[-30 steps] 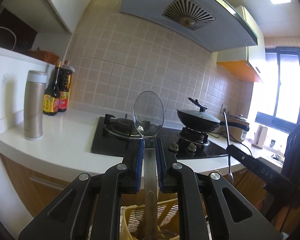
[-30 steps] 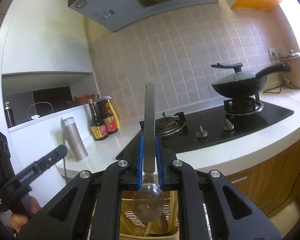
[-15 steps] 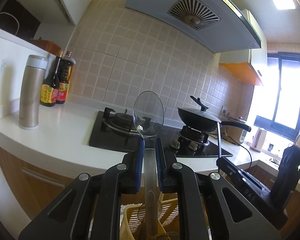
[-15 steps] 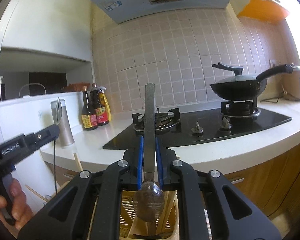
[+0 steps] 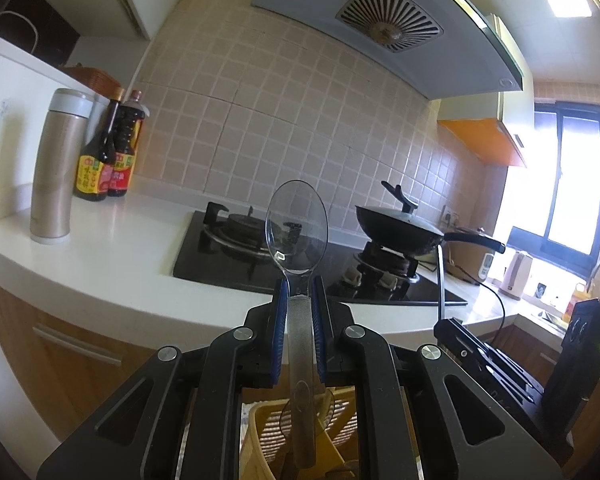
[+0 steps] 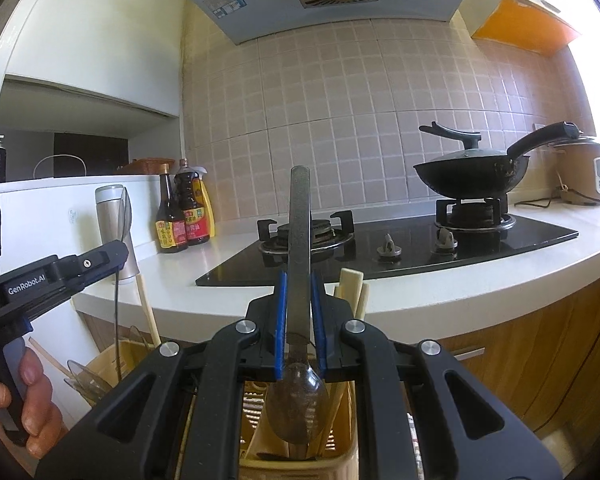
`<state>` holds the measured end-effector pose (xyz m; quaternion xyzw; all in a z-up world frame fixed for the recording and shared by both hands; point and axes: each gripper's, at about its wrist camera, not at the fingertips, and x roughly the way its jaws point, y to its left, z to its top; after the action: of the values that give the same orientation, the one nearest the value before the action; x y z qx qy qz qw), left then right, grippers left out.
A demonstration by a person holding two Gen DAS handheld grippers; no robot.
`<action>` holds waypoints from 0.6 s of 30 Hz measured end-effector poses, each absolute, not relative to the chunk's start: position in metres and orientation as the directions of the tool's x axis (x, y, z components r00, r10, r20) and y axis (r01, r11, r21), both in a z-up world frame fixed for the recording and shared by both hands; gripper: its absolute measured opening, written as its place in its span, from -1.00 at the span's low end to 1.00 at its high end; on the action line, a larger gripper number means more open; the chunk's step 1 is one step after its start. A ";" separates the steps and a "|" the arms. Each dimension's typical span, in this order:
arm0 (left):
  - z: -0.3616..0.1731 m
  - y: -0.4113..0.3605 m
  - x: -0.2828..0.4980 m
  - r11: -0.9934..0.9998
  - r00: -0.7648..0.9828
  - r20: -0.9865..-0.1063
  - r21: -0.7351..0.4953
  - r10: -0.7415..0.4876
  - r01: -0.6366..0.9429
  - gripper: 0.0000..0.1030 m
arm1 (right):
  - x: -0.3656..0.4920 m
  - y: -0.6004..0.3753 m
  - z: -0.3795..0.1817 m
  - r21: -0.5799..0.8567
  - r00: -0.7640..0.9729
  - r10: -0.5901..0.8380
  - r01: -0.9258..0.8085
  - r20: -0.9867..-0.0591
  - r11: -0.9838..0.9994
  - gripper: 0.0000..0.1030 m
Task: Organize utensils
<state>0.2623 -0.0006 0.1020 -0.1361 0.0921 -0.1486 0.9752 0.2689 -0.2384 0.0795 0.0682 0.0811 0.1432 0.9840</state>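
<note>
My left gripper [image 5: 298, 292] is shut on a clear plastic spoon [image 5: 297, 228], bowl up, its handle reaching down over a yellow utensil basket [image 5: 260, 436]. My right gripper [image 6: 299, 288] is shut on a second clear spoon [image 6: 299, 224], handle up, with its bowl [image 6: 296, 404] hanging down inside the yellow basket [image 6: 340, 460]. Wooden chopsticks [image 6: 350, 292] and other clear spoons [image 6: 86, 376] stand in the basket. The left gripper also shows in the right wrist view [image 6: 116, 250], and the right gripper shows in the left wrist view [image 5: 444, 326].
A white counter [image 5: 100, 256] carries a black gas hob [image 5: 236, 256], a lidded wok [image 6: 468, 168], a steel flask [image 5: 56, 168], sauce bottles [image 5: 108, 152] and a rice cooker [image 6: 584, 168]. Wooden cabinet fronts [image 6: 520, 360] run below. An extractor hood [image 5: 380, 28] hangs above.
Both grippers have dropped lower and nearer the basket. The right spoon's bowl has sunk into the basket. Both spoons stay held.
</note>
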 end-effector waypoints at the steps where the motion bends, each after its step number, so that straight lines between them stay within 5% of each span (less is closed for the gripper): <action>1: 0.101 -0.001 0.262 0.918 0.937 -0.140 -0.291 -0.320 0.270 -0.75 | 0.267 -0.239 0.079 0.164 0.946 0.290 -0.266 -0.145 0.950 -0.79; 4: 0.101 -0.003 0.258 0.920 0.933 -0.147 -0.272 -0.328 0.281 -0.53 | 0.264 -0.243 0.077 0.195 0.928 0.322 -0.286 -0.190 0.938 -0.70; 6: 0.101 -0.004 0.253 0.921 0.931 -0.149 -0.265 -0.332 0.286 -0.38 | 0.257 -0.244 0.077 0.198 0.922 0.332 -0.293 -0.200 0.935 -0.20; 8: 0.101 -0.002 0.248 0.919 0.930 -0.152 -0.270 -0.334 0.286 -0.22 | 0.243 -0.247 0.080 0.186 0.930 0.320 -0.288 -0.179 0.939 0.09; 18: 0.139 0.015 0.194 0.896 0.914 -0.132 -0.296 -0.382 0.332 -0.01 | 0.171 -0.258 0.117 0.157 0.890 0.367 -0.335 -0.271 0.929 0.13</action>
<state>0.1944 0.0145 0.1392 -0.1347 0.0939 -0.1843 0.9691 0.1715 -0.2578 0.1168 0.0533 0.1493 0.1806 0.9707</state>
